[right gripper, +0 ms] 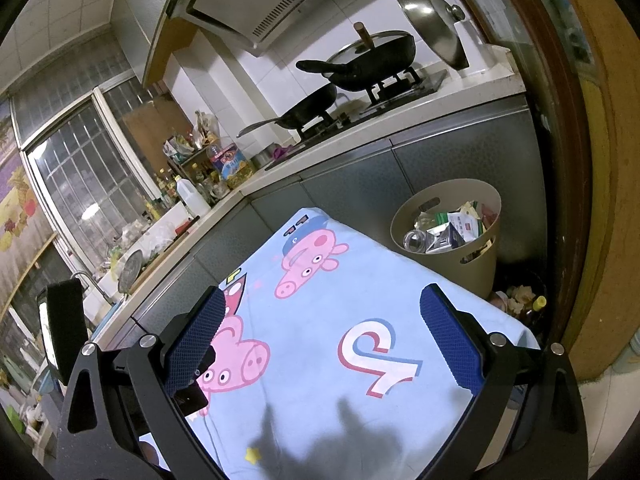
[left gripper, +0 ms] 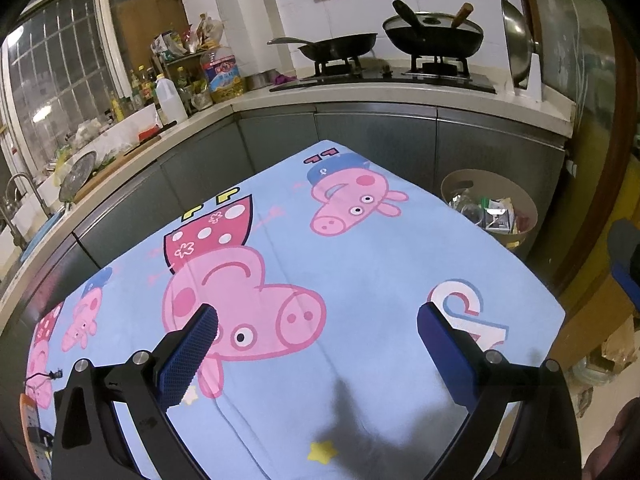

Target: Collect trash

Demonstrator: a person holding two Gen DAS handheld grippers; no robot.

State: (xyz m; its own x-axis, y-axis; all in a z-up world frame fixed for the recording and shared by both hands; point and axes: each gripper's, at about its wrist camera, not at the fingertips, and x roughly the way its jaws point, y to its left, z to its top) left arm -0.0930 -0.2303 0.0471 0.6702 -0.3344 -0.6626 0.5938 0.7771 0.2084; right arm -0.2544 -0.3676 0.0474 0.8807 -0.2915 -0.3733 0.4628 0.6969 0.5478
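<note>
Left wrist view: left gripper [left gripper: 318, 322] jaws spread wide, nothing between the blue pads, hovering over the cartoon-pig tablecloth [left gripper: 360, 264]. Beige trash bin [left gripper: 490, 206] at 2 o'clock, just past the table's far right corner, holding wrappers and packaging. Two pans on the stove [left gripper: 384, 70] at 12 o'clock.

Right wrist view: right gripper [right gripper: 320, 314] jaws likewise apart, empty, above the tablecloth [right gripper: 360, 296]. Bin [right gripper: 448, 232] at 1 o'clock beside the table edge, full of trash.
</note>
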